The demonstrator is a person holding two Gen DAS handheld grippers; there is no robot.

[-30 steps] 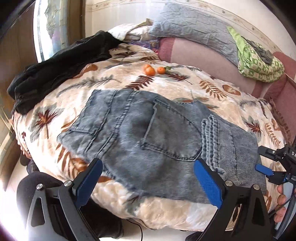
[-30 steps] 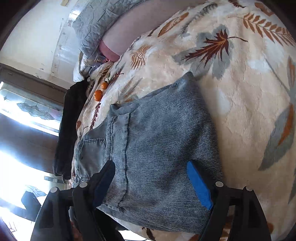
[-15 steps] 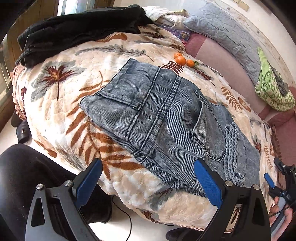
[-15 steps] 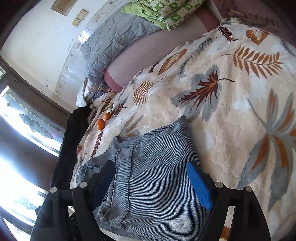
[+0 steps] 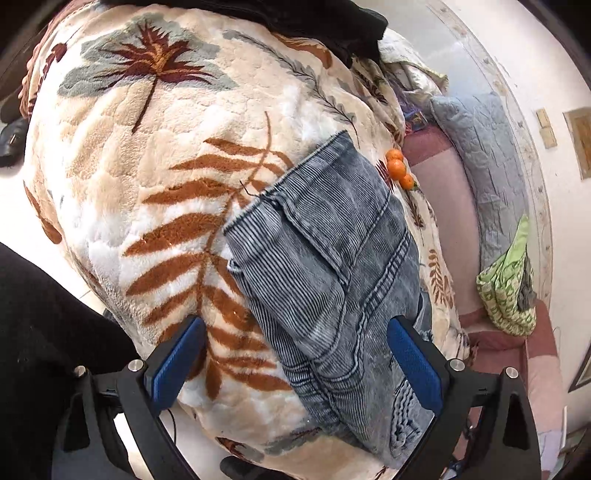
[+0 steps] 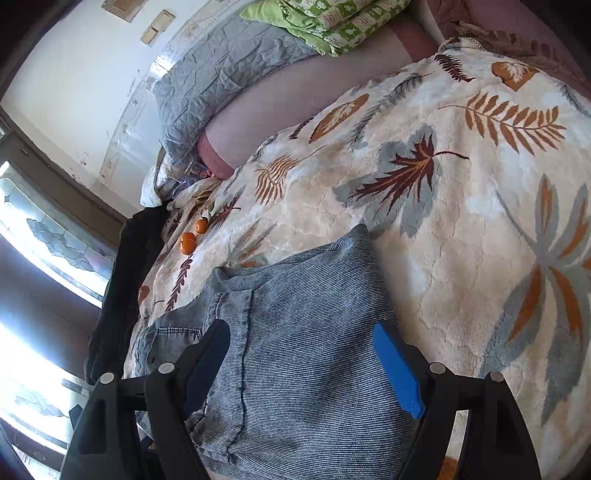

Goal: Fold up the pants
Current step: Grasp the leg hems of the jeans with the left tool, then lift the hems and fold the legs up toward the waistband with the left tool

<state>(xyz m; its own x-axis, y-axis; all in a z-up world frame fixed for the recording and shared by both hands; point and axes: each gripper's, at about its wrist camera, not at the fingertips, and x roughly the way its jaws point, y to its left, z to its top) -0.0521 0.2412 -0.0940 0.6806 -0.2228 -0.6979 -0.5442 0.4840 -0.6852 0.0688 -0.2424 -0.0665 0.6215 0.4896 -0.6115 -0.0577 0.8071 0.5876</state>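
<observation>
Grey-blue denim pants [image 5: 332,273] lie folded in a compact stack on a cream blanket with leaf print [image 5: 155,155]. My left gripper [image 5: 295,362] is open and empty, hovering over the near left end of the stack by the waistband. The pants also show in the right wrist view [image 6: 295,332]. My right gripper [image 6: 306,369] is open and empty, hovering just above the right end of the folded pants.
Several small oranges [image 5: 397,168] lie on the blanket beyond the pants, also in the right wrist view [image 6: 192,236]. A black garment [image 5: 325,22] lies at the far left. A grey quilt [image 6: 221,74] and a green patterned cloth [image 6: 332,22] sit against the back wall.
The left gripper has swung left and rolled, now looking along the pants from their left end. The right gripper has tilted up slightly. Both stay open; the pants have not moved.
</observation>
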